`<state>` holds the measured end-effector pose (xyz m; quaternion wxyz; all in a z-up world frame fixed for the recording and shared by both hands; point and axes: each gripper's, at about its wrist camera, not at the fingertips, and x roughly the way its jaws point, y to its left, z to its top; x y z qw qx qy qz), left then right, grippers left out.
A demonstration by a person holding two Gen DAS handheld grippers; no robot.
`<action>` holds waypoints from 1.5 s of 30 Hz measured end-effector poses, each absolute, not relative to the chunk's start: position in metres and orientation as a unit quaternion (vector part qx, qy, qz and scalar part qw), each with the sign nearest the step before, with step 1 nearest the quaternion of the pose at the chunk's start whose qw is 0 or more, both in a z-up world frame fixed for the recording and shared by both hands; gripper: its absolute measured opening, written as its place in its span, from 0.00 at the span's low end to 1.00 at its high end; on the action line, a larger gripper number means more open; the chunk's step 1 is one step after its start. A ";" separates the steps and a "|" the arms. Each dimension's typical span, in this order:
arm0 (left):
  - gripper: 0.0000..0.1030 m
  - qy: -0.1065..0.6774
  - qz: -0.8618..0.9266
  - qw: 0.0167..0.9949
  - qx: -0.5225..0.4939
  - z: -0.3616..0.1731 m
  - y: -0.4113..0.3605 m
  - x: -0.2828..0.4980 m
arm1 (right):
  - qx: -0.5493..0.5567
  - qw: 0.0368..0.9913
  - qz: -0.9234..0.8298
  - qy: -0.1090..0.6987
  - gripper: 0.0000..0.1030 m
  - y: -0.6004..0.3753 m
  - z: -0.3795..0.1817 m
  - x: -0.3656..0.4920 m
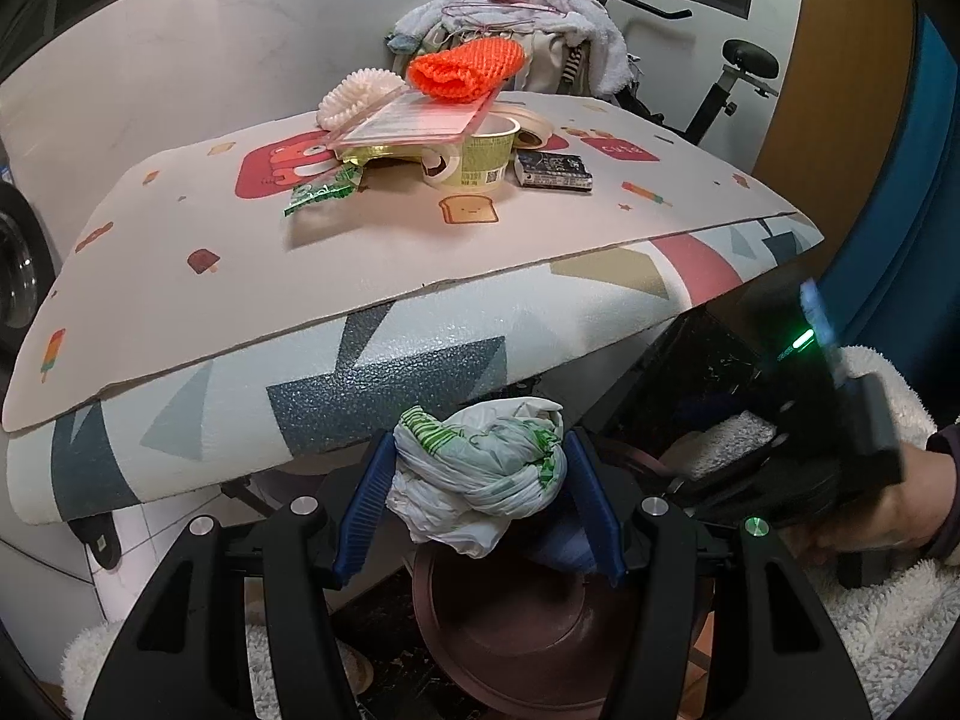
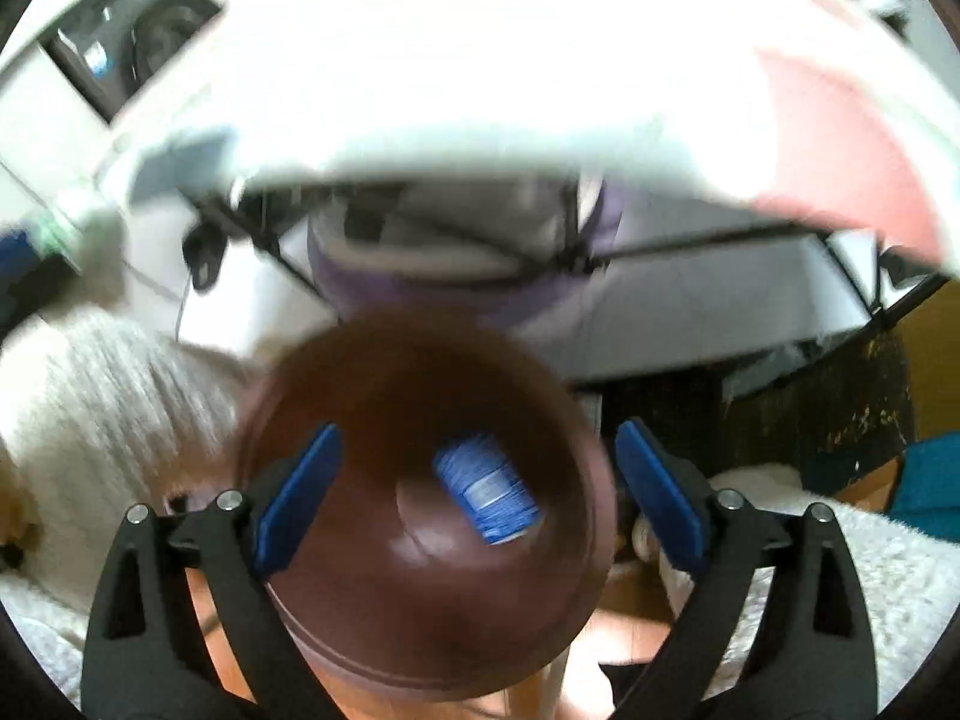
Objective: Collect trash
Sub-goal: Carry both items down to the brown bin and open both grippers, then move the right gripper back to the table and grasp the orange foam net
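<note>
We have the crumpled plastic bag (image 1: 480,471) clamped between the blue pads of the left gripper (image 1: 477,492), held directly above the brown bowl (image 1: 516,630) that sits below the table (image 1: 420,348) edge, so we judge the step in hand is dropping this piece of trash, and the next move calls for parting the jaws once the wad is over the bowl's middle. The right gripper (image 2: 480,492) hovers over the same bowl with jaws apart and empty. Only its blurred view shows a blue crumpled item (image 2: 486,489) already lying inside the bowl, while only the left view shows the table-top clutter, such as the green wrapper (image 1: 321,192) and yellow cup (image 1: 474,156).
</note>
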<state>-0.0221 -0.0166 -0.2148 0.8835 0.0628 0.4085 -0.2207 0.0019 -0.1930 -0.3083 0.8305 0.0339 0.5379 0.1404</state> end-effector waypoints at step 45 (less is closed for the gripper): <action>0.90 0.375 -0.113 0.920 0.009 -0.196 0.016 -0.010 | 0.032 0.923 0.043 0.380 0.94 -0.232 -0.249 -0.008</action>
